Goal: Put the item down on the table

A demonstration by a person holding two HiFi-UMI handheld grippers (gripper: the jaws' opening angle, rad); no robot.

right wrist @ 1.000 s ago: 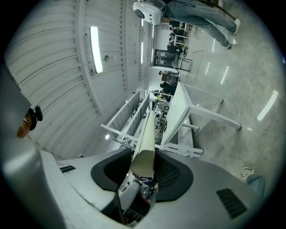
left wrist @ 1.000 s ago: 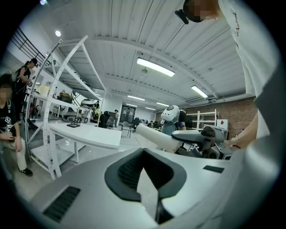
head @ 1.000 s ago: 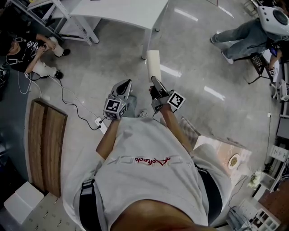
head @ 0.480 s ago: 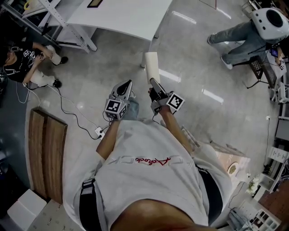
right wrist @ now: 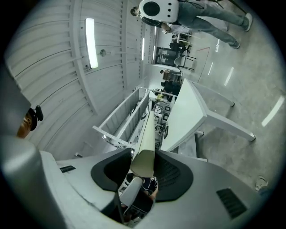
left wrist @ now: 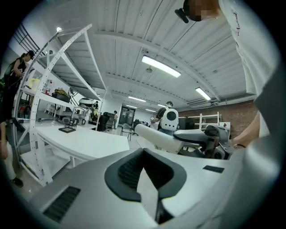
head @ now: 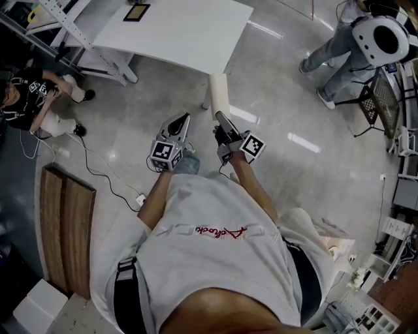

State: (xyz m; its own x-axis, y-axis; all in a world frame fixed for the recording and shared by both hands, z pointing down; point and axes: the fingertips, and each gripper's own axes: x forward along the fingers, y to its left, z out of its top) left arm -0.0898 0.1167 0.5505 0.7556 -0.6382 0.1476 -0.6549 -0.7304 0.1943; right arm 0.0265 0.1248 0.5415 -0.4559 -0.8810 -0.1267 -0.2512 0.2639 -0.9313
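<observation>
A long cream-coloured roll sticks out forward from my right gripper, whose jaws are shut on its near end. In the right gripper view the roll runs away between the dark pads. My left gripper is beside it on the left, jaws shut with nothing in them. From the left gripper view the roll and the right gripper show off to the right. The white table stands just ahead of the roll's far tip, also seen as the table and the table.
A small dark tablet lies on the table's far side. A metal rack stands left of the table. One person sits on the floor; another stands at upper right. A wooden bench and a floor cable lie to the left.
Both grippers and the held roll have been carried forward across the floor; the white table has come closer and more of its top shows. Grips are unchanged.
</observation>
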